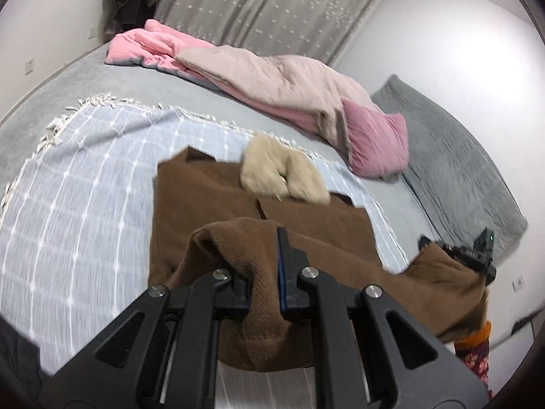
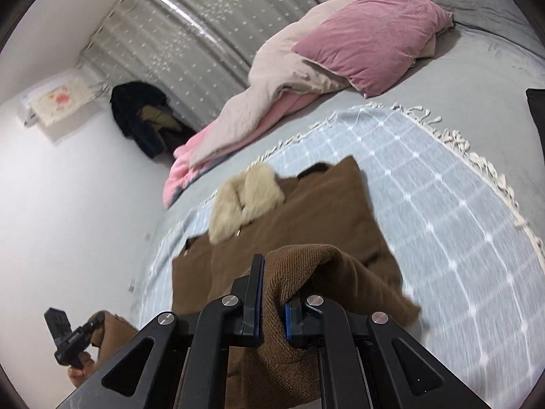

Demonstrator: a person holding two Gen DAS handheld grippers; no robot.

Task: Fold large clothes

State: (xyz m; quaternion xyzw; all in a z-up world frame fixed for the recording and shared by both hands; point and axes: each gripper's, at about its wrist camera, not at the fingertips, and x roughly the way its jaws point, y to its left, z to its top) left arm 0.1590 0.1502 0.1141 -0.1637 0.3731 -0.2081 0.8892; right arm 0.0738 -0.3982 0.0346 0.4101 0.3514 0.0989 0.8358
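Observation:
A brown coat (image 1: 211, 204) with a cream fur collar (image 1: 282, 173) lies on a pale blue checked blanket (image 1: 85, 184) on the bed. My left gripper (image 1: 264, 255) is shut on a bunched fold of the coat's hem and holds it raised above the coat. My right gripper (image 2: 272, 279) is shut on another fold of the same hem, also raised. The coat (image 2: 323, 211) and its collar (image 2: 245, 201) show in the right wrist view too. The right gripper appears at the right of the left wrist view (image 1: 473, 255), the left gripper at the lower left of the right wrist view (image 2: 71, 341).
A pink and beige duvet (image 1: 272, 81) and a pink pillow (image 1: 378, 143) lie behind the coat. A grey pillow (image 1: 453, 167) is at the right. Grey curtains (image 1: 272, 3) and a pile of dark clothes (image 2: 143, 116) stand by the wall.

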